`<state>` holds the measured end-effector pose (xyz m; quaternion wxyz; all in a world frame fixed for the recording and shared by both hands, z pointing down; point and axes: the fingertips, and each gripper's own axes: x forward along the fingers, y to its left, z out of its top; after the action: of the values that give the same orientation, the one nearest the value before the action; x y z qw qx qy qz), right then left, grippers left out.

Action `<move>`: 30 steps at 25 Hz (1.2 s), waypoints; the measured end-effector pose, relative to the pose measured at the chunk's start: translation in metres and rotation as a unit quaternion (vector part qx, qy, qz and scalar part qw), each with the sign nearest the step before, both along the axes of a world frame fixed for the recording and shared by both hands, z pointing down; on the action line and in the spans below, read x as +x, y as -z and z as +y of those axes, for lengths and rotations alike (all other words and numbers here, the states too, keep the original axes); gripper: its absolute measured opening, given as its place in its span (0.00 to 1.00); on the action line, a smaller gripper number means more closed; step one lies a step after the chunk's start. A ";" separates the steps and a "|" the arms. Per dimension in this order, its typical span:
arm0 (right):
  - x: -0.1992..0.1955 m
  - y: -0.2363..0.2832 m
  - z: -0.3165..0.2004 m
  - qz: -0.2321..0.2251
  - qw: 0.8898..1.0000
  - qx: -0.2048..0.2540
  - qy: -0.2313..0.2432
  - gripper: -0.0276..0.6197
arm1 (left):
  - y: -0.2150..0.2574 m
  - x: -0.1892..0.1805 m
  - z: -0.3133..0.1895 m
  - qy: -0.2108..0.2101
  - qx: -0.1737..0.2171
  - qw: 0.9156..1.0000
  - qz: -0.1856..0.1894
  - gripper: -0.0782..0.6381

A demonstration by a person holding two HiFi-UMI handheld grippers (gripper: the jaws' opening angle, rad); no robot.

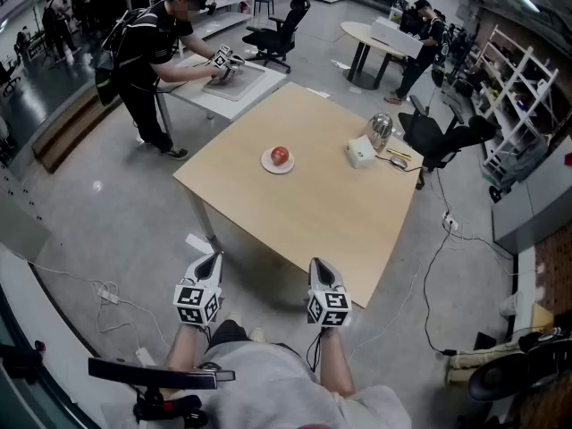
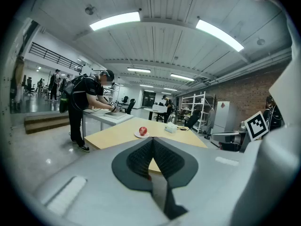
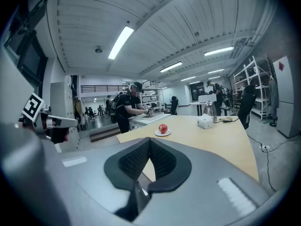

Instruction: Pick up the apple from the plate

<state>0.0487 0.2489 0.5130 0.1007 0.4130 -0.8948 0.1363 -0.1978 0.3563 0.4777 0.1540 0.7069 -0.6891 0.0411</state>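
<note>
A red apple [image 1: 280,155] sits on a small white plate [image 1: 277,166] near the middle of a light wooden table [image 1: 304,213]. The apple [image 2: 143,131] shows small and far off in the left gripper view, and the apple [image 3: 162,128] on its plate [image 3: 162,133] likewise in the right gripper view. My left gripper [image 1: 213,257] and right gripper [image 1: 319,264] hover side by side off the table's near edge, well short of the plate. The left gripper [image 2: 153,141] is shut with nothing in it. Pads of the right gripper [image 3: 149,141] meet too, empty.
A white box [image 1: 360,153] and a silver kettle [image 1: 381,130] stand at the table's far right, with small items beside them. A person [image 1: 156,52] works at a grey table at the back left. Office chairs [image 1: 442,137] and floor cables [image 1: 429,266] lie to the right.
</note>
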 end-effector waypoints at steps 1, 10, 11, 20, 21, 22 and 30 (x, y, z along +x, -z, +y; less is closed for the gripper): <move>0.001 0.000 0.000 0.000 1.000 0.001 0.001 0.05 | -0.001 0.001 0.000 -0.001 0.000 1.000 0.000 0.14; 0.012 0.003 -0.004 -0.016 1.000 0.005 -0.004 0.05 | 0.000 0.014 -0.006 -0.008 -0.001 1.000 -0.004 0.14; 0.014 0.004 -0.006 -0.022 1.000 0.005 -0.009 0.05 | 0.000 0.015 -0.008 -0.008 -0.001 1.000 -0.004 0.14; 0.015 -0.005 -0.018 -0.016 1.000 -0.007 -0.016 0.05 | -0.004 0.016 -0.025 -0.020 -0.009 1.000 -0.006 0.14; 0.016 -0.006 -0.022 -0.017 1.000 -0.010 -0.021 0.05 | -0.005 0.016 -0.030 -0.023 -0.011 1.000 -0.006 0.14; 0.016 -0.006 -0.026 -0.018 0.999 -0.012 -0.025 0.05 | -0.004 0.016 -0.035 -0.026 -0.011 1.000 -0.008 0.14; 0.001 -0.009 -0.073 -0.007 0.999 -0.014 -0.037 0.05 | -0.005 0.002 -0.097 -0.048 -0.009 0.999 0.000 0.14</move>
<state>0.0499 0.1754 0.5215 0.0950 0.4431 -0.8778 0.1549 -0.1955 0.2591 0.4828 0.1582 0.7375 -0.6543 0.0547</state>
